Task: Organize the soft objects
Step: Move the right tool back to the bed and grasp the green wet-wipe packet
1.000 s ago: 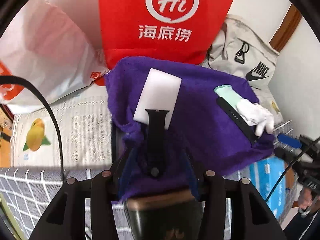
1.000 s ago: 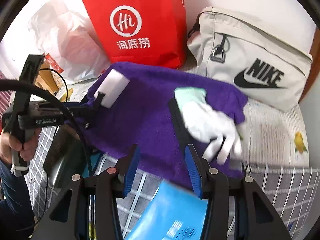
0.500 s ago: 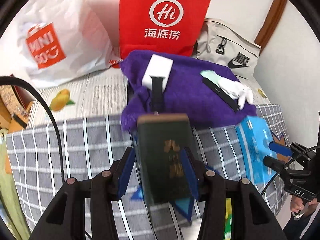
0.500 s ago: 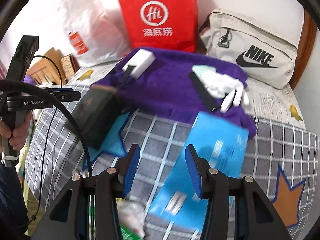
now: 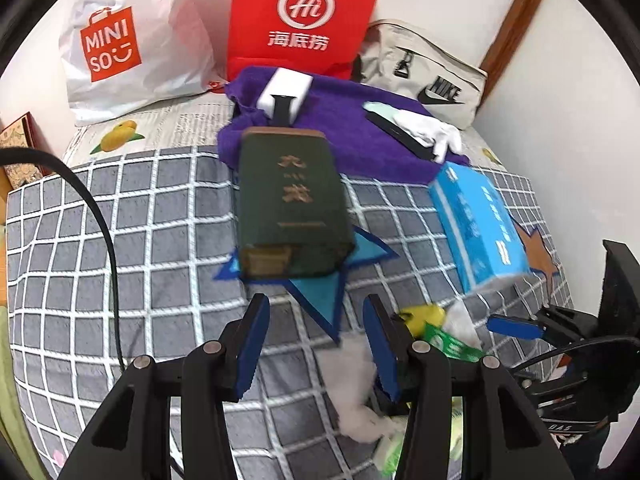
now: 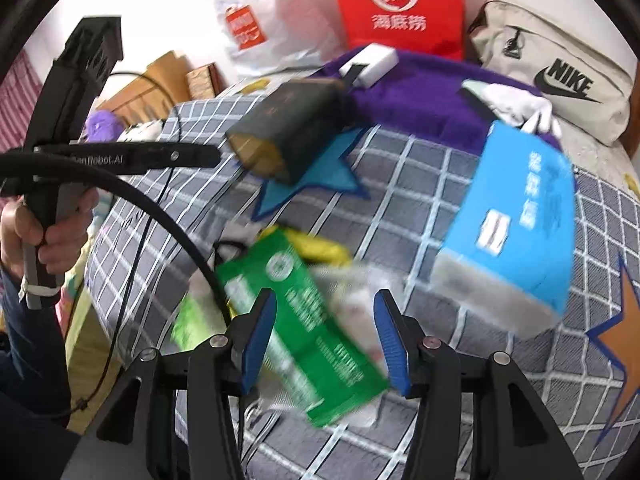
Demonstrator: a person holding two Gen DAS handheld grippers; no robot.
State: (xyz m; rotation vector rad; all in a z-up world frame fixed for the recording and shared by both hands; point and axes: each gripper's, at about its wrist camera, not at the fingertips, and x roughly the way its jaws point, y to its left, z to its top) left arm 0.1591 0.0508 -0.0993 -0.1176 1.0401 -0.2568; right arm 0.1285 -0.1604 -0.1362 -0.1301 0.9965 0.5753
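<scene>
A purple towel (image 5: 344, 128) lies at the back of the bed, with a white sponge (image 5: 285, 90) and a white glove (image 5: 430, 132) on it. A dark green book (image 5: 292, 196) lies in front of it. A blue tissue pack (image 5: 478, 220) lies to the right. A green packet (image 6: 304, 324) and white fluff (image 5: 356, 384) lie near the front edge. My left gripper (image 5: 314, 344) is open and empty, near the fluff. My right gripper (image 6: 326, 338) is open above the green packet.
A red bag (image 5: 304, 16), a white Miniso bag (image 5: 128, 36) and a beige Nike bag (image 5: 432, 76) stand along the wall. The bed has a grey checked cover (image 5: 120, 240). The left gripper's handle and cable (image 6: 80, 148) show in the right wrist view.
Both grippers have pulled back from the purple towel toward the bed's front edge. The book, tissue pack, green packet and fluff have come into view.
</scene>
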